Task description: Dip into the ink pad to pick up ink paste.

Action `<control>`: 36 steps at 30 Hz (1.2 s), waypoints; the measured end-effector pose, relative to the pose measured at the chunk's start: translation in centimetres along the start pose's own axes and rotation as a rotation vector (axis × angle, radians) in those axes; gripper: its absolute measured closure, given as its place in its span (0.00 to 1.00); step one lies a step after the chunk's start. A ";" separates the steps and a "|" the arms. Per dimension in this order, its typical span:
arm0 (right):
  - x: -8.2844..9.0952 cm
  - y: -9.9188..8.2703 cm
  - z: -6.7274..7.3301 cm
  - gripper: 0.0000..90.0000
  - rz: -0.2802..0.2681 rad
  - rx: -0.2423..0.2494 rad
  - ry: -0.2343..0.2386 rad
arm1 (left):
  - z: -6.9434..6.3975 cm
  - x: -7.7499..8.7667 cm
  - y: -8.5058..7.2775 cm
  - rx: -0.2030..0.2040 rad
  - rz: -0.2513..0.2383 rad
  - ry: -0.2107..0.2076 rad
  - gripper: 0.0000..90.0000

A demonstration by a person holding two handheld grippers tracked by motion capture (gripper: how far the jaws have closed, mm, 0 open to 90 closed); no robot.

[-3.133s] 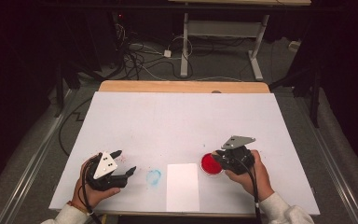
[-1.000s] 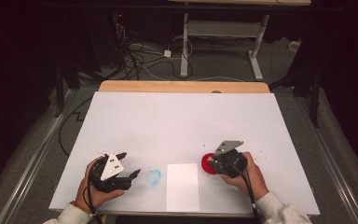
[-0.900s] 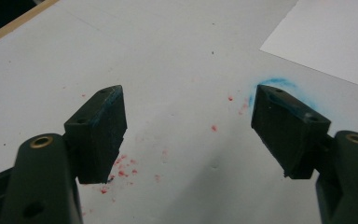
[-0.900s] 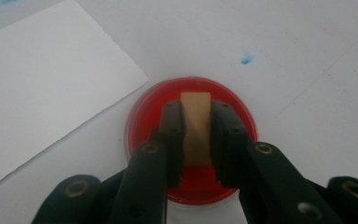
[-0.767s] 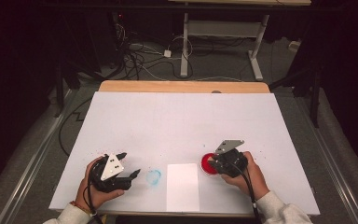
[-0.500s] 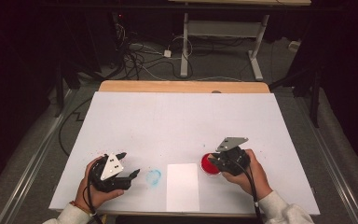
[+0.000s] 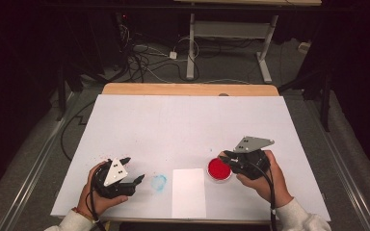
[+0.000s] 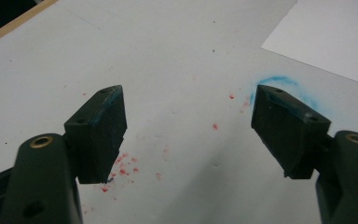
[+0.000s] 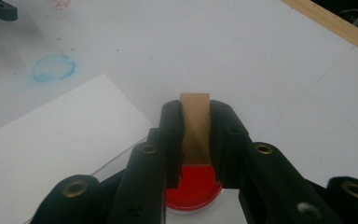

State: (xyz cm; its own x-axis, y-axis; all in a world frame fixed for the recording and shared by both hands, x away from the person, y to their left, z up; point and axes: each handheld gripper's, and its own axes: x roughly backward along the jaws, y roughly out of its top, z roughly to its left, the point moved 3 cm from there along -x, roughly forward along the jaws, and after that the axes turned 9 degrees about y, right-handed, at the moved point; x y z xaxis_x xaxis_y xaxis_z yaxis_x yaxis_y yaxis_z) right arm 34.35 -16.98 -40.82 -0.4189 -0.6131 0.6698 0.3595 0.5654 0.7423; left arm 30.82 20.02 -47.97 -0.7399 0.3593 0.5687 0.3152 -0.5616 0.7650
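Stamp [image 9: 195, 122], pinched by the right gripper [image 9: 195, 140], is risking red drips on paper [image 7: 189, 191] (left gripper [image 8: 189, 133] gaping, empty).

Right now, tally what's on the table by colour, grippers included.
White: 1, sheet of paper
Red: 1, dish of paint
Tan: 1, wooden stick
Blue: 1, paint ring
Black: 2, left gripper, right gripper
Total: 6

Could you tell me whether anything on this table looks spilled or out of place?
Yes: a smudged blue ring stains the table left of the sheet of paper, and red specks dot the surface near the left gripper. Both look like stray paint.
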 end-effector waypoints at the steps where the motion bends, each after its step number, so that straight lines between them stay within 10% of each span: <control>1: 0.0 0.0 0.0 0.84 0.001 0.000 0.002 | 0.0 0.0 0.0 0.001 -0.001 0.000 0.29; 21: -5.4 -3.2 -0.8 0.84 0.198 -0.033 0.041 | -0.1 0.0 0.0 -0.004 0.004 -0.004 0.29; 36: -5.6 -3.4 -0.5 0.85 0.195 -0.026 0.025 | -0.2 -0.1 0.0 -0.008 0.010 -0.006 0.29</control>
State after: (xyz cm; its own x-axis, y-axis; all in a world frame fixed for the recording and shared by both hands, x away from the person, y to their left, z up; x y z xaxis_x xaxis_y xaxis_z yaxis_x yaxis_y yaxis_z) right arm 35.85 -15.76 -47.08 -0.3181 -0.5069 0.8012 0.4536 0.6607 0.5981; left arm 30.81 19.84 -48.12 -0.7333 0.3579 0.5780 0.3176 -0.5713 0.7568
